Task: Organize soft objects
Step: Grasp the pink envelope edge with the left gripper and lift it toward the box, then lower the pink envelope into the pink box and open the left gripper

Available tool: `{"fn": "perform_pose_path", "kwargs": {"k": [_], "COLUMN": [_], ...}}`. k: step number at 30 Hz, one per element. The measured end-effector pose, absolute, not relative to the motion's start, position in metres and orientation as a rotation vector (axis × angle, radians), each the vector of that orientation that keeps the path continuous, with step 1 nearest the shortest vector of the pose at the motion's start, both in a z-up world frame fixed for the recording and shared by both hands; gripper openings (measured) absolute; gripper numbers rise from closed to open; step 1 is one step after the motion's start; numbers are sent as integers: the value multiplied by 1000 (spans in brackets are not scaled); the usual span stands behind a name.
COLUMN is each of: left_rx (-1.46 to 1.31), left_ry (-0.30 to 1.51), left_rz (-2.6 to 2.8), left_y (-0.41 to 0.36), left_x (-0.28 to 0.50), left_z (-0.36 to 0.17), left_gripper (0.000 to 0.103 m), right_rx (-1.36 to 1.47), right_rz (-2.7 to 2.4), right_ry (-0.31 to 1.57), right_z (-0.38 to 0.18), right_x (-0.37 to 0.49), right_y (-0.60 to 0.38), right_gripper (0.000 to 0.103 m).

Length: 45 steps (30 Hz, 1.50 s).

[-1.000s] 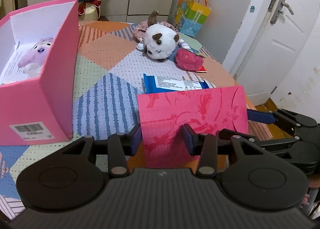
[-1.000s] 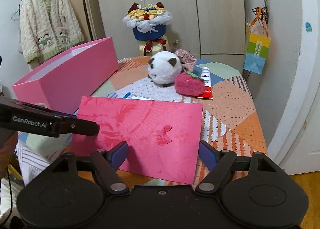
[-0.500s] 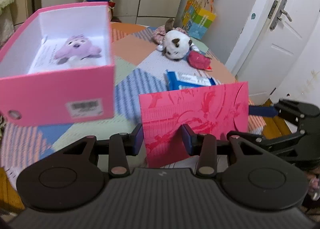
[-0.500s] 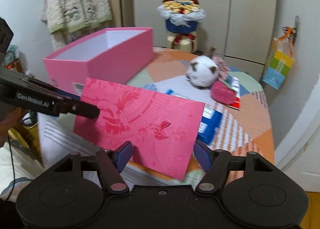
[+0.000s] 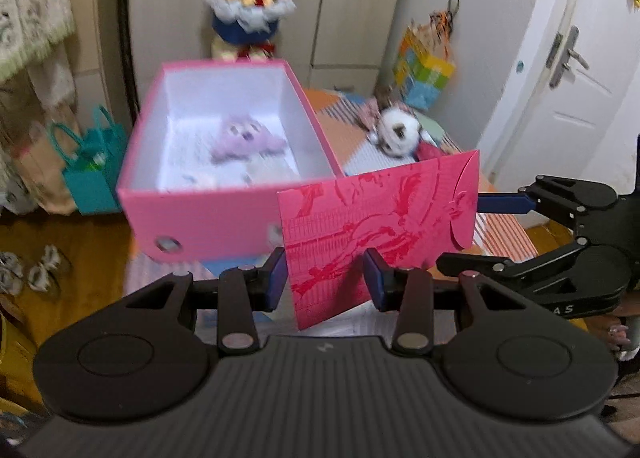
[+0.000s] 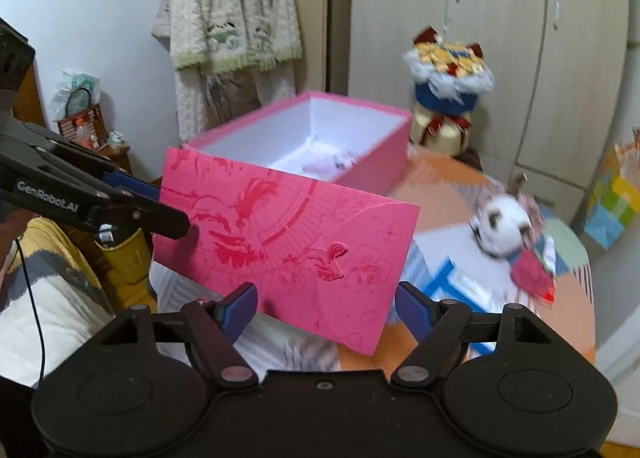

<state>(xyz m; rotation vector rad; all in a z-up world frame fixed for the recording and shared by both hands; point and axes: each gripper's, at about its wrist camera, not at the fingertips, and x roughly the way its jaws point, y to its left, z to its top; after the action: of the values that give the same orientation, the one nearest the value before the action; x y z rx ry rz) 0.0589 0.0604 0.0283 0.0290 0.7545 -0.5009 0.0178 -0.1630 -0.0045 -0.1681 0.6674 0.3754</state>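
A pink flat lid is held up in the air between both grippers, in front of the open pink box. My left gripper grips its left end, and my right gripper grips its right end; the lid also shows in the right wrist view. The box holds a purple plush toy. A white and brown plush and a red plush lie on the patchwork table further back.
A blue packet lies on the table below the lid. A bouquet toy stands behind the box by the cupboards. A teal bag sits on the floor at left. A door is at right.
Both grippers have risen with the pink lid, lifting it well above the table. The views now look down into the open box, and the plush toys appear further off.
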Motion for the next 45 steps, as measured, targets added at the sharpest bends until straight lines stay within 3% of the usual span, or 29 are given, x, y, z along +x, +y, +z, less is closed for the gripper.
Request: {"fn": "perform_pose_path", "kwargs": {"k": [9,19,24,25,28,36,45], "left_rx": [47,11,-32,-44,-39,-24,11], "left_ry": [613,602,670,682,701,736,753], "left_rz": [-436,-371,-446,-447,-455,-446,-466], "left_y": [82,90,90,89,86,90,85], "left_x": [90,165,197,205,218,234,211], "left_z": [60,44,24,18,8,-4,12], "left_gripper": [40,40,39,34,22,23,28], "right_rx": [-184,-265,-313,-345,-420,-382,-351], "right_rz": [407,478,648,663,701,681,669], "right_ry": [572,563,656,646,662,708,698], "right_z": [25,29,14,10,0,-17,7], "right_x": [76,191,242,246,257,276,233], "right_y": [-136,-110,-90,-83,-66,-69,-83], "right_gripper": [81,81,72,69,48,47,48]}}
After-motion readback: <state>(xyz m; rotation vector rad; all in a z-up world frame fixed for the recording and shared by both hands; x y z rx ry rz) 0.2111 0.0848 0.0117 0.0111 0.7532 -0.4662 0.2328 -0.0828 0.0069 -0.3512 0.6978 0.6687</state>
